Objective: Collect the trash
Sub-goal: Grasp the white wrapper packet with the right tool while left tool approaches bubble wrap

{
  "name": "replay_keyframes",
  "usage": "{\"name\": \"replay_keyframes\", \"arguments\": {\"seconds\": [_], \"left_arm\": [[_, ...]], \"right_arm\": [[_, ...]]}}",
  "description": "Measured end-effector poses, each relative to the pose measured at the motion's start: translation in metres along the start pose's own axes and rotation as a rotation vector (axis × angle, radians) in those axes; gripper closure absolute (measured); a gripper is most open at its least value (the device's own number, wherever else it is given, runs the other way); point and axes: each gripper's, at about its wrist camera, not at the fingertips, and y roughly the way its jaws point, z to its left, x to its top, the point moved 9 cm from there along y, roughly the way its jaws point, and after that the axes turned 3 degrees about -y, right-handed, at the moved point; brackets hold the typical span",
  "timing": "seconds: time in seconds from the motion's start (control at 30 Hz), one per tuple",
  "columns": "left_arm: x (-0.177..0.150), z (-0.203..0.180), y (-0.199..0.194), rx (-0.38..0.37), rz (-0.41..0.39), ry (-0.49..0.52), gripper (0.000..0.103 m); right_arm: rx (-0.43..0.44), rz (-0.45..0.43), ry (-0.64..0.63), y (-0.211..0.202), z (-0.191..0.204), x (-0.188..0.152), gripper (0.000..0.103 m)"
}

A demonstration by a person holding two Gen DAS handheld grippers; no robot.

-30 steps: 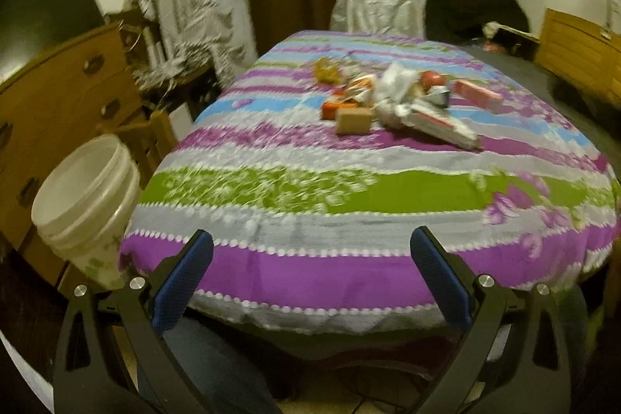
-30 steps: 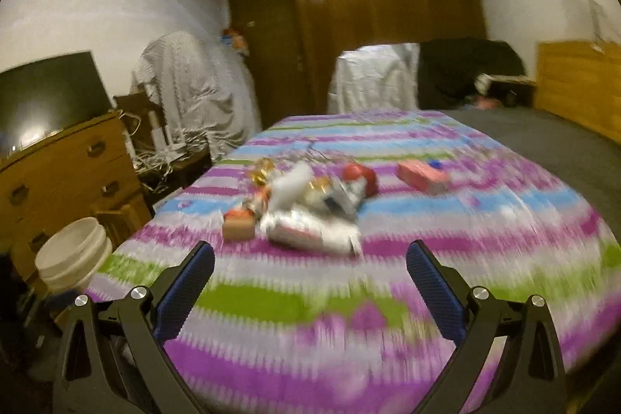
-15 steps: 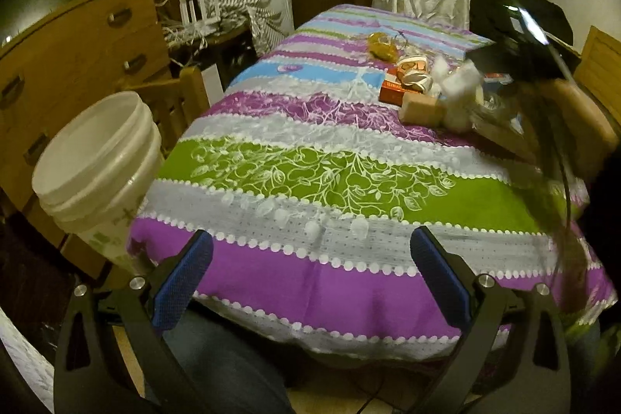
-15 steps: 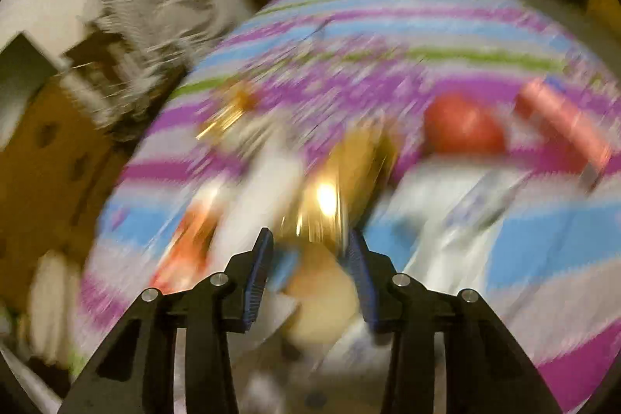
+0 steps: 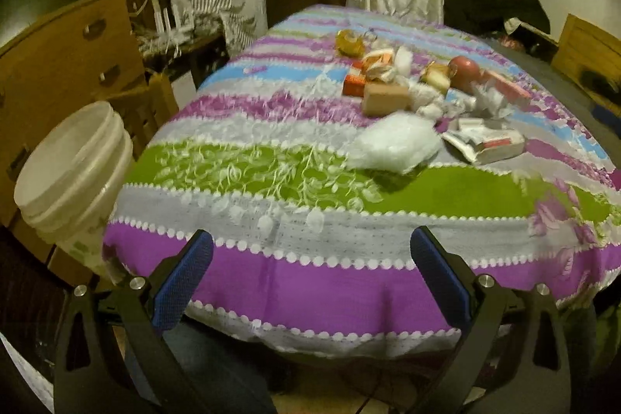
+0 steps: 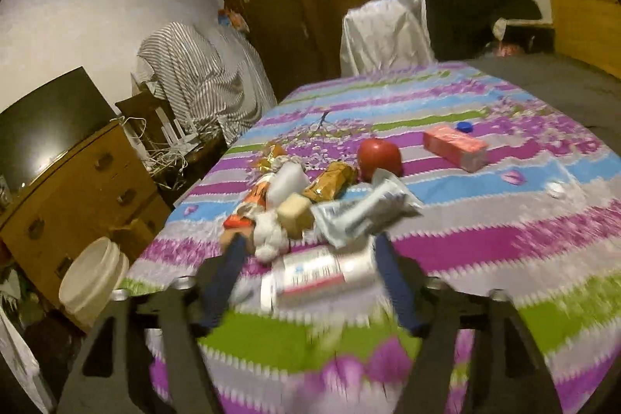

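Since half a second ago the right gripper [image 6: 310, 274] has pulled back from deep in the trash pile [image 6: 310, 204], where its jaws were drawn close around a gold wrapper [image 6: 330, 183]; they have just been opening and now stand apart, blurred with motion. Between its blue fingers [image 6: 396, 282] shows a white carton with red print [image 6: 318, 276], lying on the striped tablecloth [image 6: 485, 239], but the blur does not let me tell whether the pads touch it. Just beyond the fingertips lie a silver-grey pouch [image 6: 361, 214], a tan block [image 6: 295, 212] and crumpled white wads [image 6: 268, 235]; farther ahead sit the gold wrapper and a red apple [image 6: 378, 156], and off ahead to the right a pink box [image 6: 454, 146], well apart from the jaws. Far to the left, below the table's edge, stands a white bucket [image 6: 93, 282]. In the left wrist view the right hand that crossed the picture earlier is gone. The left gripper [image 5: 310, 258] hangs at the near edge of the table with its jaws wide apart and nothing between them; its blue fingers [image 5: 182, 282] frame only the purple hem of the cloth. The pile lies well ahead of them and somewhat right, its nearest piece a white crumpled plastic bag [image 5: 396, 144]. The bucket stands just left of the left finger.
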Motion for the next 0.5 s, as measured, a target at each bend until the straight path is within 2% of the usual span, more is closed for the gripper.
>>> {"name": "replay_keyframes", "arguments": {"seconds": [0.1, 0.2, 0.3, 0.4, 0.5], "left_arm": [[0.005, -0.008, -0.011, 0.003, -0.037, 0.021, 0.005], [0.007, -0.013, -0.017, 0.024, -0.060, 0.048, 0.005], [0.006, -0.015, -0.019, 0.041, -0.060, 0.063, 0.005], [0.006, -0.015, -0.023, 0.049, -0.064, 0.063, 0.005], [0.007, -0.014, -0.026, 0.058, -0.078, 0.064, 0.005]], "right_arm": [[-0.046, -0.033, -0.016, -0.045, 0.000, -0.030, 0.018], [-0.096, -0.045, -0.025, -0.086, -0.006, -0.058, 0.017], [-0.089, 0.022, 0.013, -0.092, -0.004, -0.085, 0.017], [-0.127, 0.042, 0.000, -0.097, -0.004, -0.102, 0.017], [-0.101, 0.050, 0.044, -0.102, -0.003, -0.111, 0.017]]}}
